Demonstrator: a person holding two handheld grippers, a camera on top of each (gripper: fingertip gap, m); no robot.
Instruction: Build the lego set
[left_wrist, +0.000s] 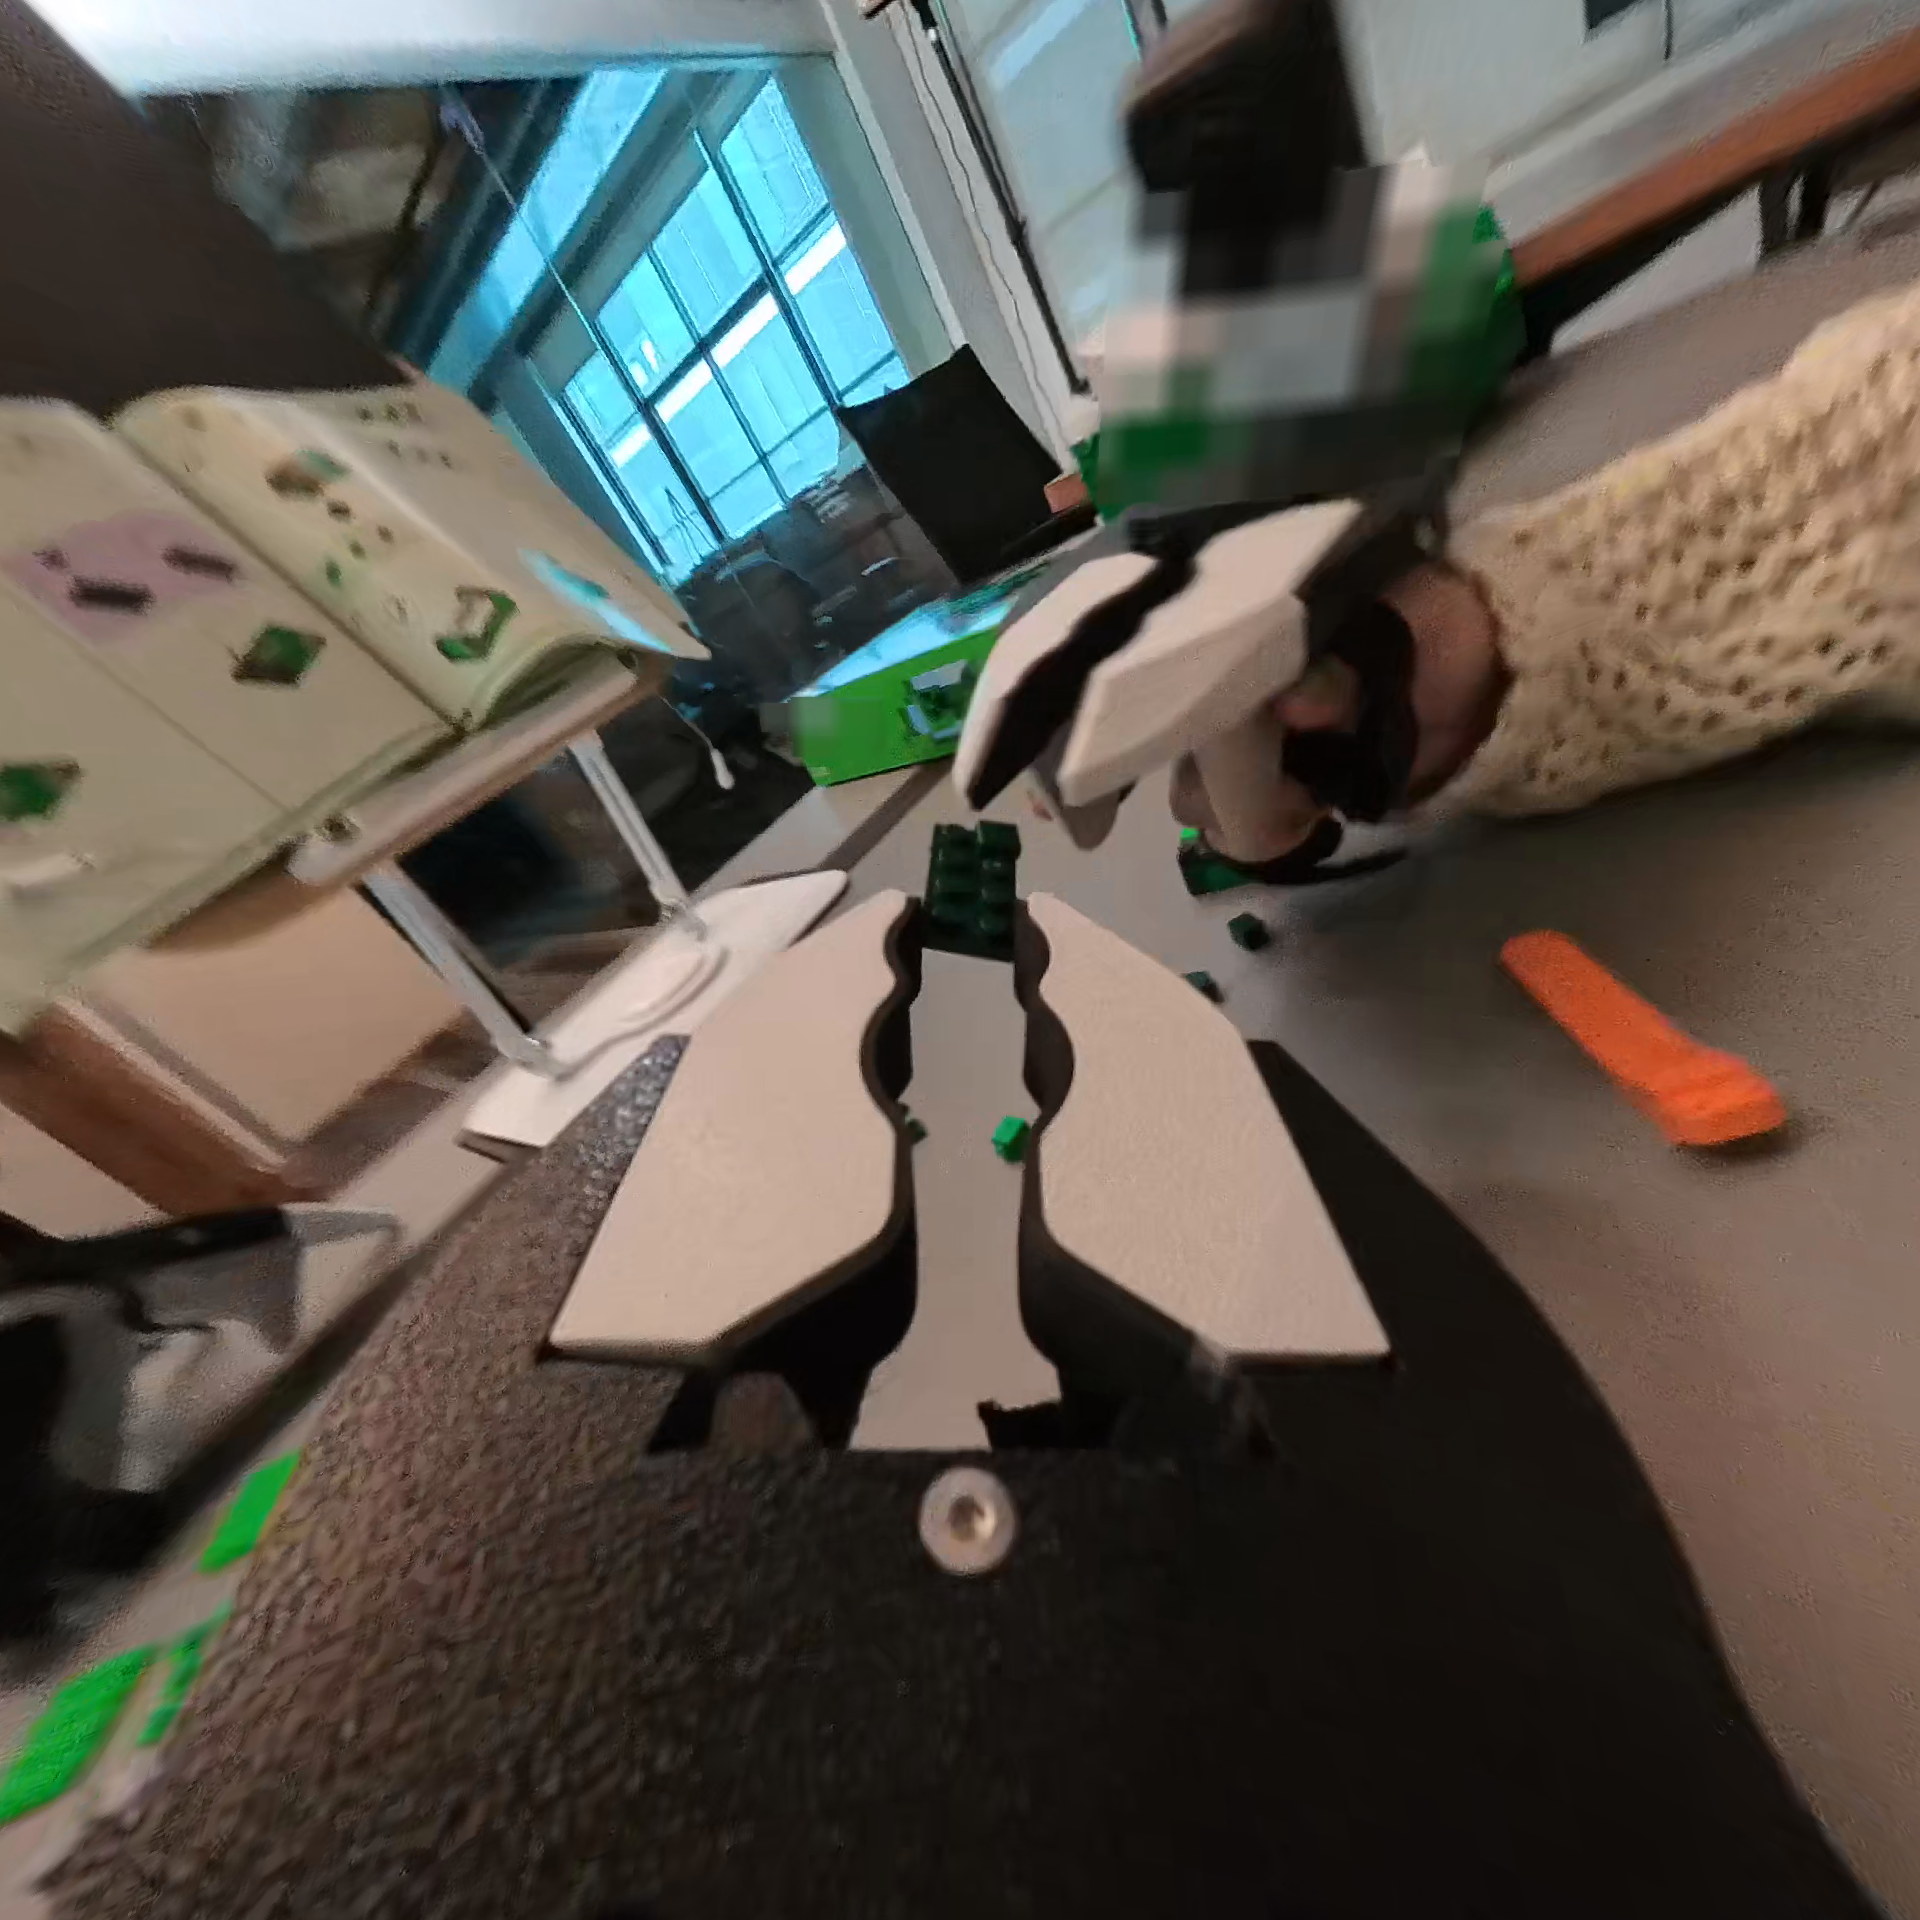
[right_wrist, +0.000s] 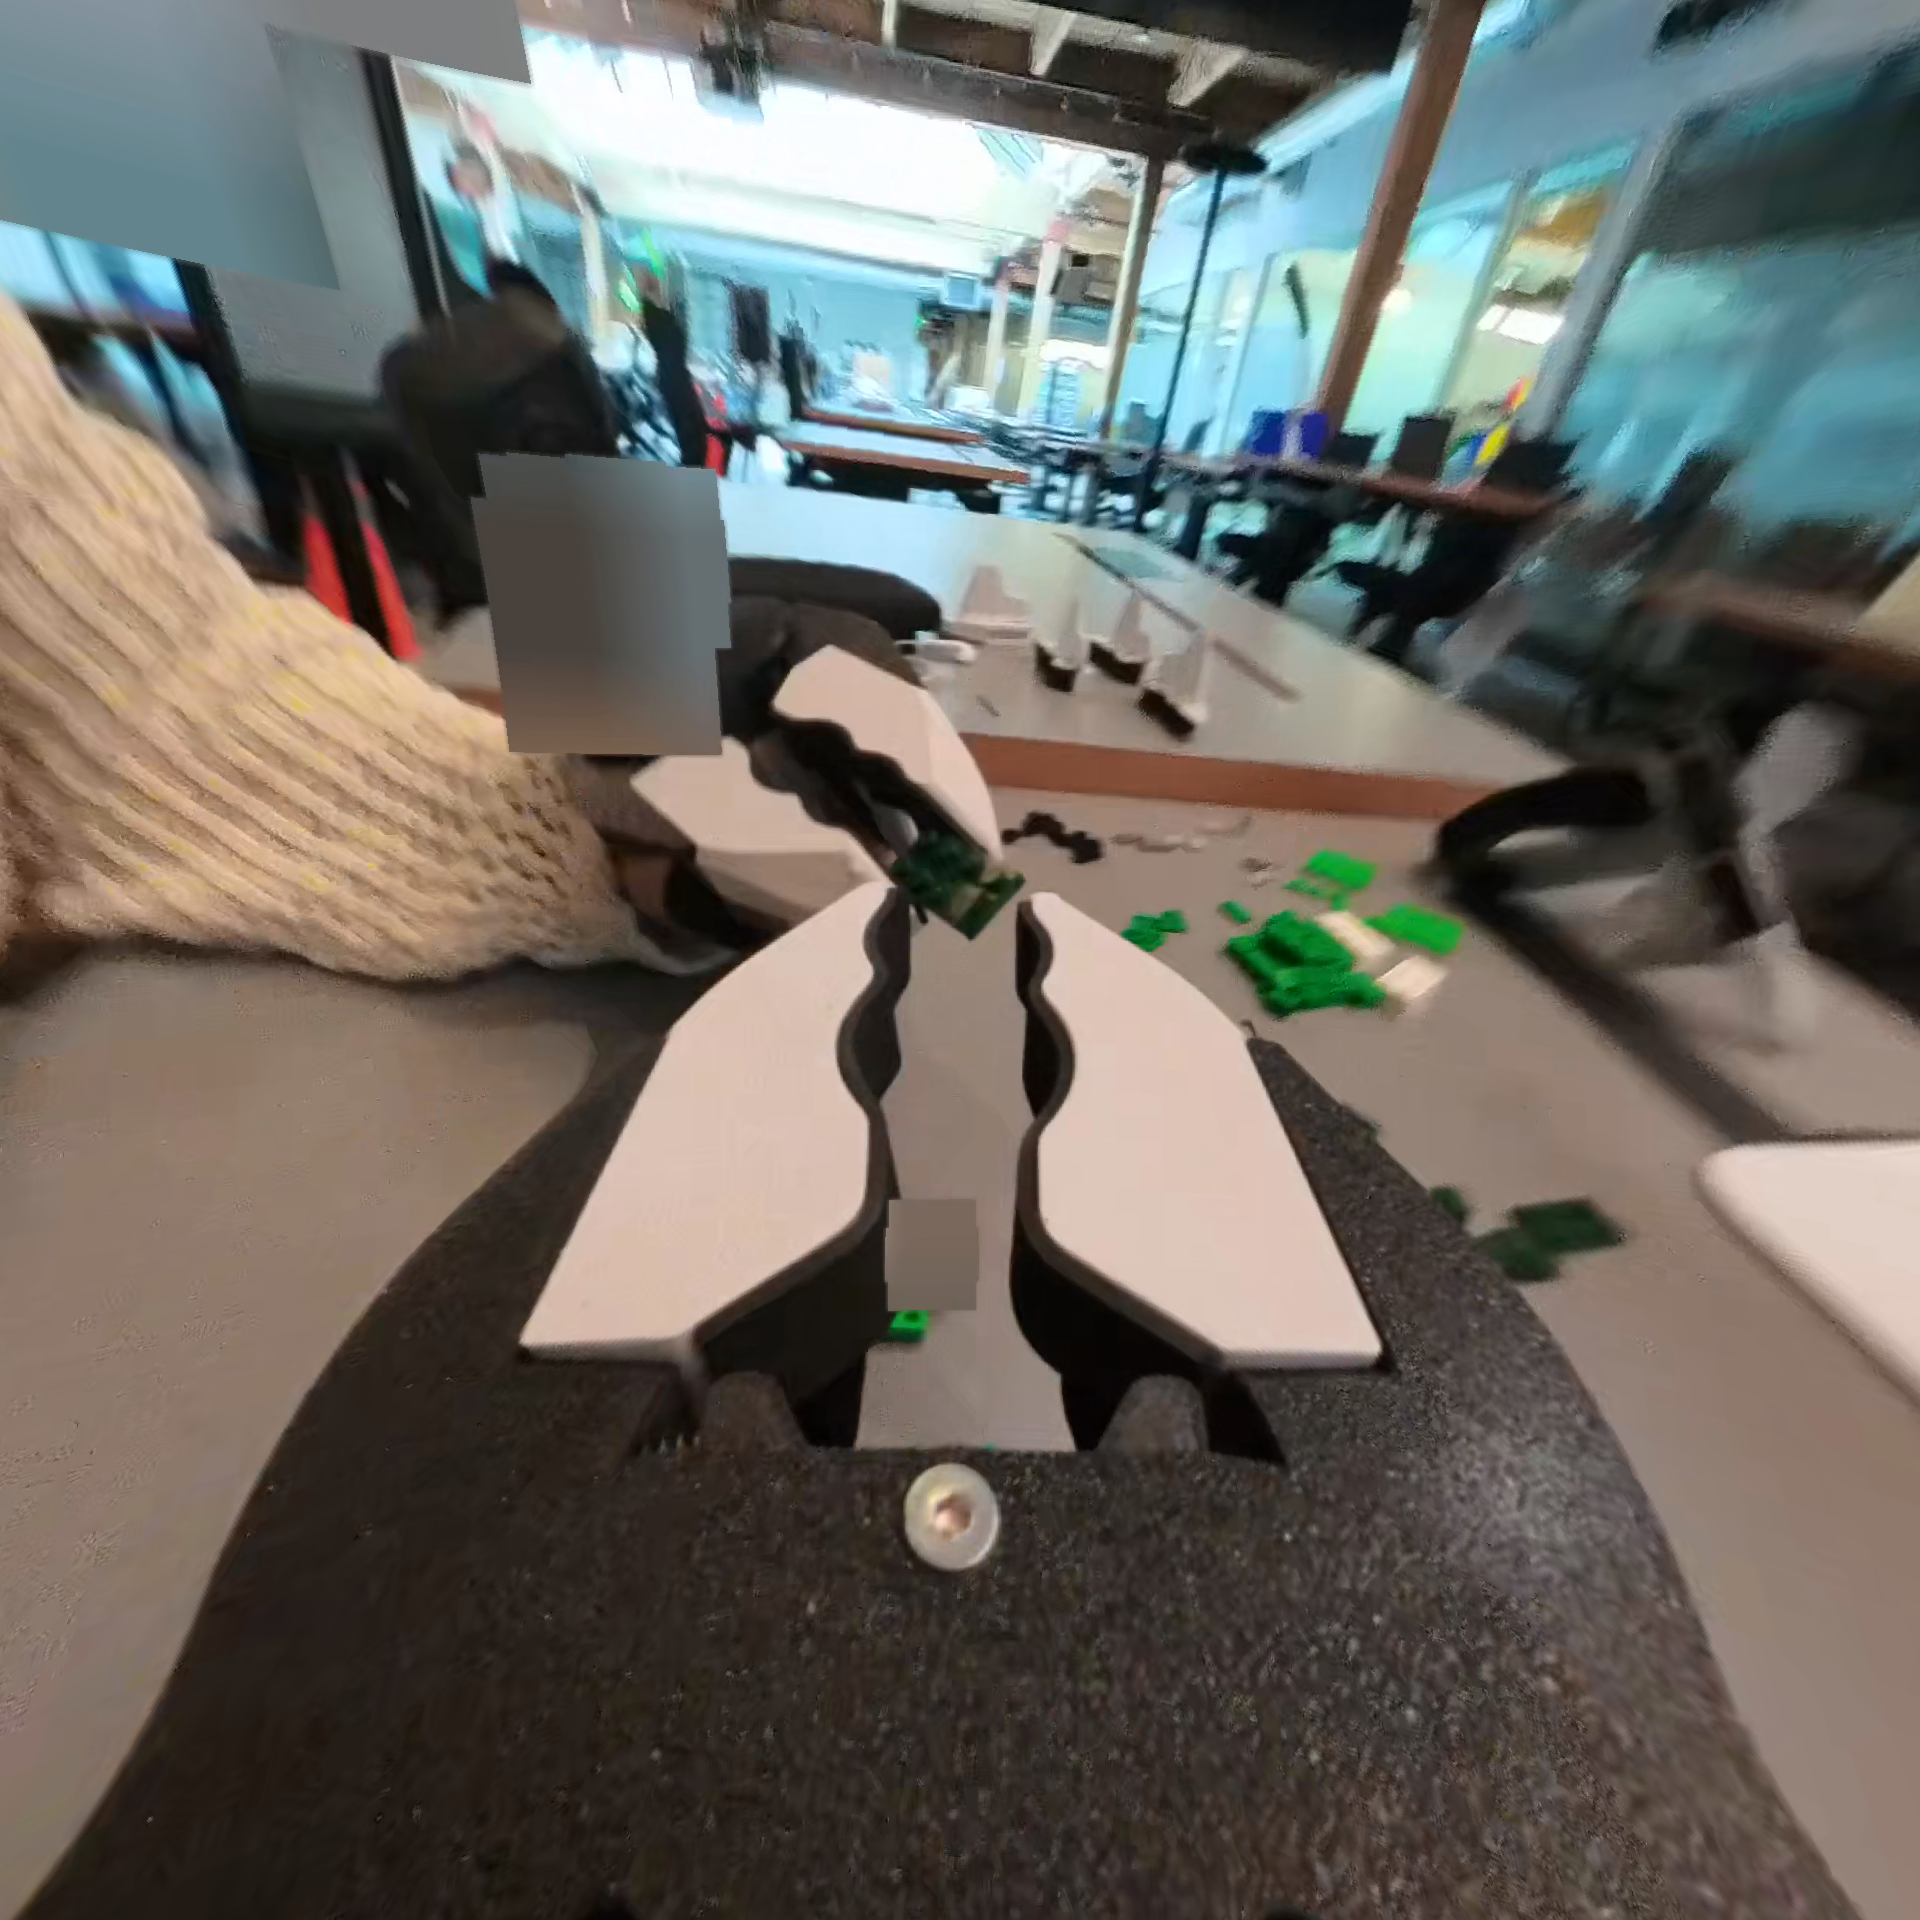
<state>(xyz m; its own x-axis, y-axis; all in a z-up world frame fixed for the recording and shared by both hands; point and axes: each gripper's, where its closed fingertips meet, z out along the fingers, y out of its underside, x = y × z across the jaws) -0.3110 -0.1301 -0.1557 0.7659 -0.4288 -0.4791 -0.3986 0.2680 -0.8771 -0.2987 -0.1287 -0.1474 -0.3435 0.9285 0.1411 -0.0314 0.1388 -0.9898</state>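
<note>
Left wrist view shows your left gripper (left_wrist: 971, 914) pinching a dark green brick assembly (left_wrist: 971, 883) at its fingertips, clear of the grey table (left_wrist: 1558, 1299), with the piece's long axis running straight out along the fingers. Your right gripper (left_wrist: 1008, 790) sits just beyond and to the right of that piece, tips angled down toward its far end. In the right wrist view, your right gripper (right_wrist: 956, 914) has its fingers parted with nothing between them, and the assembly (right_wrist: 956, 878) hangs right at their tips, slanted across the gap. So the right one is poised to meet it. The loose bright green bricks (right_wrist: 1309, 961) lie further right on the table, and the orange separator (left_wrist: 1642, 1039) is well apart.
</note>
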